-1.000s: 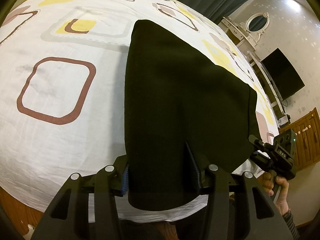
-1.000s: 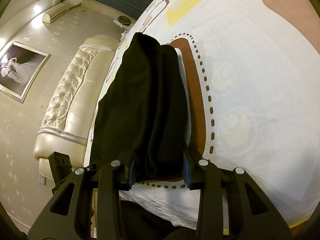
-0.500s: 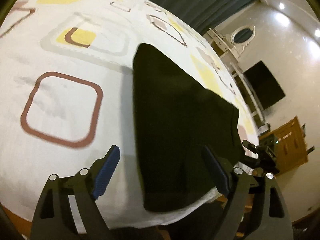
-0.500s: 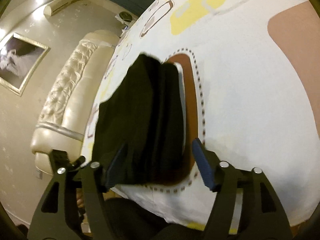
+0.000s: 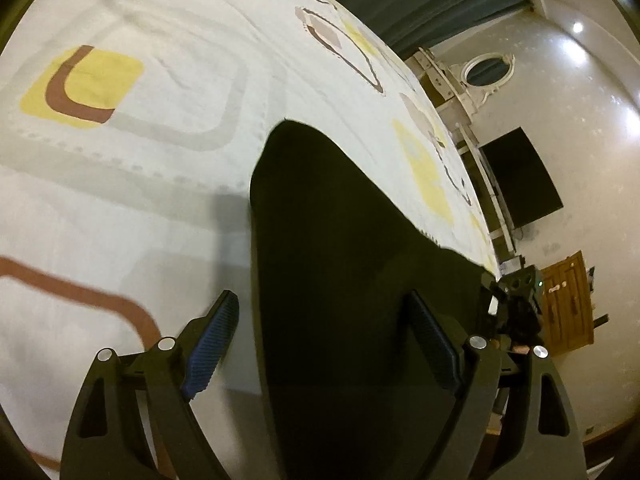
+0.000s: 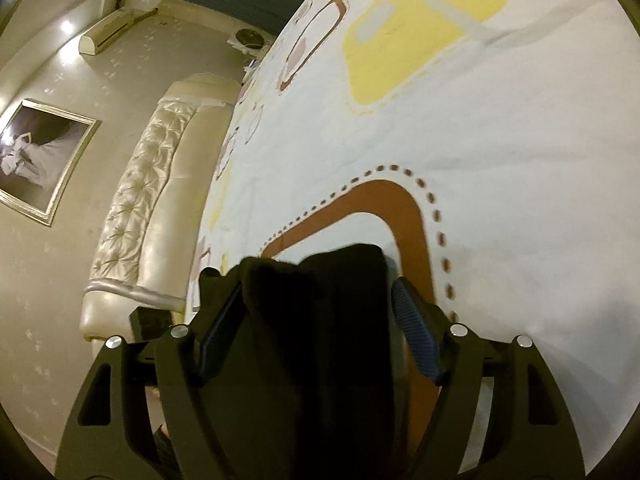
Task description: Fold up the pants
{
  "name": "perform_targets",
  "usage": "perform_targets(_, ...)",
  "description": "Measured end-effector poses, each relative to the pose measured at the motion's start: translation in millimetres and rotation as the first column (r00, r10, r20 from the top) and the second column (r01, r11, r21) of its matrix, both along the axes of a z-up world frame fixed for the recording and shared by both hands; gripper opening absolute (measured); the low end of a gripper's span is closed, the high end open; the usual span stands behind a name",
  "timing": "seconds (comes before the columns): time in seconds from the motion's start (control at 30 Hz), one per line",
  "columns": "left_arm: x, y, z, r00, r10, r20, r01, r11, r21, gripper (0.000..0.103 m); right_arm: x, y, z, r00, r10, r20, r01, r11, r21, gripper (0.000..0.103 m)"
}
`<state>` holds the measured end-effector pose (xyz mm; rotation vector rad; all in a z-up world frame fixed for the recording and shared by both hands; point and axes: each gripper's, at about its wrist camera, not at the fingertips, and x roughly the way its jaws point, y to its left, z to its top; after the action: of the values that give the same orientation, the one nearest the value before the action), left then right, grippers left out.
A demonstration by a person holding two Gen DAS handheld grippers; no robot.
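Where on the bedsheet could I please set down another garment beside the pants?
Bare sheet lies left of the folded black pants, toward the yellow-and-brown square print. It is crowded at the pants' near end, between both open hand-held grippers.

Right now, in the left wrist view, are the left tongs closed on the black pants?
No, the left tongs stand wide open, with the black pants lying flat on the bed sheet between their fingers.

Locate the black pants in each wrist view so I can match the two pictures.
Left wrist: the black fabric pants fill the lower centre, reaching between the open claw fingers.
Right wrist: the pants sit bottom centre, between the open claw fingers.
Shared landmark: the white patterned bedsheet under them.
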<state>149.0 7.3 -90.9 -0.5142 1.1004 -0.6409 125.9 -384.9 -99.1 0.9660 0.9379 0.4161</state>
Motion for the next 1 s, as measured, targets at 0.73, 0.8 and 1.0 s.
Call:
perform_targets(0.73, 33.8, -10.3, 32.4, 0.990, 0.062, 0.127, -0.088, 0.975, 0.206, 0.026, 39.0, 12.9, 34.6, 0.993, -0.005, 0.119, 0.015, 0.997, -0.080, 0.028)
perform_targets(0.8, 47.4, -11.3, 35.6, 0.987, 0.073, 0.143, -0.105, 0.966, 0.234, 0.026, 51.1, 13.6, 37.1, 0.992, -0.011, 0.126, 0.021, 0.997, -0.077, 0.028)
perform_targets(1.0, 74.3, -12.0, 22.2, 0.988, 0.096, 0.121, -0.127, 0.948, 0.291, 0.026, 87.6, 16.2, 26.8, 0.997, -0.022, 0.079, 0.029, 0.995, -0.091, 0.028)
